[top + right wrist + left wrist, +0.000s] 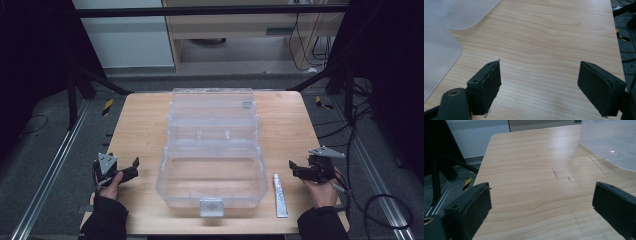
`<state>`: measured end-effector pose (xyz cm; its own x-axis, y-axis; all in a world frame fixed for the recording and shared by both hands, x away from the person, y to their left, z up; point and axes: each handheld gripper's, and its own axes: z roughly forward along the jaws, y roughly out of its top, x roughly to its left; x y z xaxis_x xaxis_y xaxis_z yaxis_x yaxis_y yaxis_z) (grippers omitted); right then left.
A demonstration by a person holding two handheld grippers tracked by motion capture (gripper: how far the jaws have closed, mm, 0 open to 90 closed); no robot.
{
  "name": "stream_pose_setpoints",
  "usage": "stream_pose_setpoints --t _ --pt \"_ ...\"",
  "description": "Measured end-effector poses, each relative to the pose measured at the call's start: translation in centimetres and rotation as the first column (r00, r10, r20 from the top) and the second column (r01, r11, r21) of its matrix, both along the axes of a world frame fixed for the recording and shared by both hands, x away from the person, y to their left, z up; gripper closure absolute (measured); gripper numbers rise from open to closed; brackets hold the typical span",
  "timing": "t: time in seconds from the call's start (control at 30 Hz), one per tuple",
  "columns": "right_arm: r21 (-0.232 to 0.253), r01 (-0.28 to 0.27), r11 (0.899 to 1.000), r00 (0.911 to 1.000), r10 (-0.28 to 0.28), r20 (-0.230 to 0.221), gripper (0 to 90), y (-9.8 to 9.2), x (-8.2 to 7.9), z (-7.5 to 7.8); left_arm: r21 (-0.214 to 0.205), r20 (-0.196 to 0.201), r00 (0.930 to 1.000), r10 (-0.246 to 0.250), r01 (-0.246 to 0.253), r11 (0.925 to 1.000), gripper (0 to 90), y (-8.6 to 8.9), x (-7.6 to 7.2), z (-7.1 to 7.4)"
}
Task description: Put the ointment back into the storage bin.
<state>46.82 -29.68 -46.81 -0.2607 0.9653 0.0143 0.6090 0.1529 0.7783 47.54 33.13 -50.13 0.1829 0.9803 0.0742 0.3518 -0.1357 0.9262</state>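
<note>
A clear plastic storage box point(212, 172) with its lid opened backwards stands in the middle of the light wooden table point(140, 125). The lid lies flat behind the box, towards the far edge of the table, and a small grey latch point(211, 206) sits on the near wall of the box. Nothing can be seen inside the box.

A thin white tube point(280, 195) lies flat on the table just beside the right wall of the box, close to the near edge. It lies lengthwise from far to near and does not touch the box.

The left gripper point(131, 169) is held by the person's left hand point(111, 187) above the near left part of the table, well apart from the box, and its jaws point towards the box. In the left gripper view point(541, 202) the two black jaws stand wide apart, with only bare wood between them, and a corner of the clear box point(609, 142) appears at the upper right.

The right gripper point(295, 169) is held by the person's right hand point(322, 192) near the right edge of the table, and its jaws point to the left, towards the tube and the box. It is near the tube but does not touch it. In the right gripper view point(539, 82) the jaws are also wide apart with nothing between them, and the clear plastic of the box point(439, 50) shows at the left side.

Both sleeves of the person are dark.
</note>
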Motion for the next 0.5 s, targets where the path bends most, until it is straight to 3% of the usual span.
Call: stream_pose_setpoints --t 0.17,0.33,0.4,0.5 --pt "0.026 -0.008 1.0 0.9989 0.009 -0.046 23.8 0.7 0.0 0.8 -0.003 0.003 1.0 0.0 0.0 1.0 1.6 0.1 0.0 0.0" --pt "-0.008 -0.049 0.999 0.997 0.049 -0.06 25.6 1.7 -0.2 1.6 0.003 0.004 1.0 -0.001 0.001 1.0 1.6 0.0 0.0 0.0" --pt "-0.015 -0.05 0.999 0.9979 0.05 -0.042 27.2 1.9 -0.3 2.1 0.001 0.006 1.0 0.001 -0.001 1.0 1.6 0.0 0.0 0.0" --pt "0.008 -0.07 0.997 0.9951 0.071 -0.069 26.7 2.2 -0.4 2.8 0.004 0.005 1.0 0.002 -0.002 1.0 1.6 0.0 0.0 0.0"
